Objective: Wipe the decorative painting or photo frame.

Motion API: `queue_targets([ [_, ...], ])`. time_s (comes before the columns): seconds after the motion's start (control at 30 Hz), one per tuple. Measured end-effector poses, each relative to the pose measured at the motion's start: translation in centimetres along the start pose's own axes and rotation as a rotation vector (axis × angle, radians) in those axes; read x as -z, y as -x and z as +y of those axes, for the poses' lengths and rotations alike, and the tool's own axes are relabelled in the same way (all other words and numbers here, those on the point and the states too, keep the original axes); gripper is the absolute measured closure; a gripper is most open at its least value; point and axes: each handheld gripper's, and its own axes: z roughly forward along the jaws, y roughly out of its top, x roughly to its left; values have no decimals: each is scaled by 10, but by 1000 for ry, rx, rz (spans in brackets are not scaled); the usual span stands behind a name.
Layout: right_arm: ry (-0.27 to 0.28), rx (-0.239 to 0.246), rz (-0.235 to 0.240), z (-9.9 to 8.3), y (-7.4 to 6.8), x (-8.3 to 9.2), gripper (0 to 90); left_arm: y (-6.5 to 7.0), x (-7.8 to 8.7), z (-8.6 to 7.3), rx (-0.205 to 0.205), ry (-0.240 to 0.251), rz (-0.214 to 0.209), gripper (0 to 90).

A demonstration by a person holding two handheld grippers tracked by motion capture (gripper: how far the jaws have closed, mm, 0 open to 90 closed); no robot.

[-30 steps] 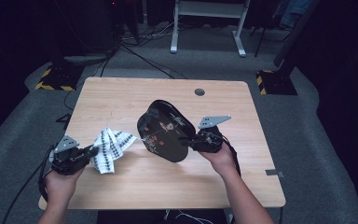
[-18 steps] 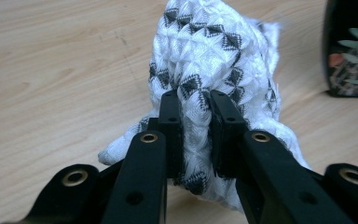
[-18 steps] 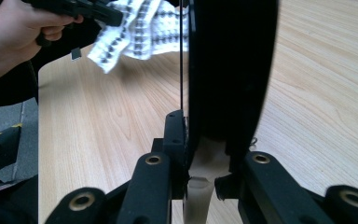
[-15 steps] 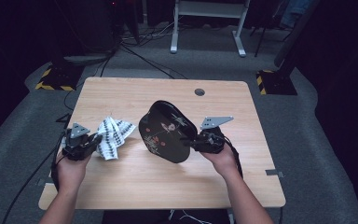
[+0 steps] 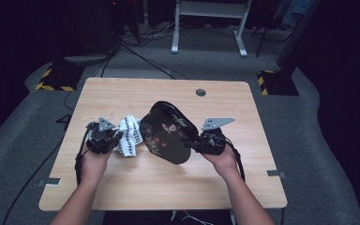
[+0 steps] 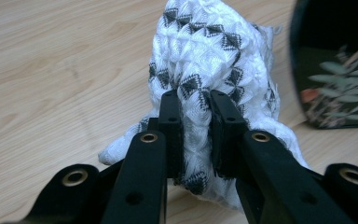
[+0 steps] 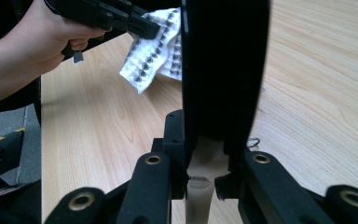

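The black plate [image 5: 166, 133], painted with leaves and small reddish flowers, stands tilted on its edge at the middle of the high view, its decorated face turned toward the left of the frame and its lower rim down near the wooden table [image 5: 243, 117]. The right gripper [image 5: 193, 142] pinches it at the rim on the right side; in the right gripper view the plate [image 7: 223, 70] rises edge-on as a dark slab from between the two black jaws, which are pressed onto it. Just left of the plate in the high view, the white cloth [image 5: 130, 135] with its black diamond pattern hangs bunched from the left gripper [image 5: 118, 137], whose jaws are clamped on a fold of it; the left gripper view shows the cloth [image 6: 214, 60] squeezed between the pads, with the plate's face [image 6: 340, 65] at the right edge of that frame, close to the cloth, though whether they meet cannot be told. The step in hand looks like wiping the plate: one tool steadies it, the other brings the cloth up to its face. The next move probably calls for pressing the bunched cloth flat against the painted surface and sweeping across it, while the right grip holds firm so the plate does not twist or slip on its edge.
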Motion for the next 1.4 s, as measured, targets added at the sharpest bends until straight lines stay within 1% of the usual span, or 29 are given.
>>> queue_targets([
  [0.07,2,-1,3,0,0,0,788,5,1,2,-11,11,-13,778],
  [0.1,3,-1,4,0,0,0,788,7,2,3,-8,17,-27,778],
  [0.17,2,0,4,0,0,0,788,10,6,5,5,31,-74,778],
  [0.23,1,2,5,0,0,0,788,14,11,8,6,45,-110,778],
  [0.27,1,0,6,0,0,0,788,18,14,9,-4,50,-128,778],
  [0.33,2,0,8,0,0,-1,788,27,18,14,-27,66,-146,777],
  [0.37,2,0,8,0,0,-1,788,27,18,14,-27,66,-146,778],
  [0.4,0,4,5,0,-1,-1,788,30,19,16,-33,70,-156,778],
  [0.47,-3,10,2,0,-2,-2,788,35,19,20,-41,78,-163,778],
  [0.6,-5,16,1,0,-4,-3,788,40,17,27,-48,87,-180,777],
  [0.63,-5,17,1,0,-4,-4,788,41,17,29,-44,92,-187,777],
  [0.83,-4,26,-6,0,-6,-4,787,51,18,42,-69,110,-196,777],
  [0.97,-7,38,-21,0,-9,-4,787,54,21,48,-86,124,-200,777],
  [1.07,-8,37,-22,0,-10,-4,787,55,23,50,-89,135,-205,777],
  [1.1,-8,37,-22,0,-10,-4,787,55,25,52,-100,140,-204,777],
  [1.27,-13,53,-31,0,-12,-5,787,59,30,60,-110,164,-208,776],
  [1.4,-12,56,-30,1,-12,-5,787,62,35,67,-130,180,-210,775],
])
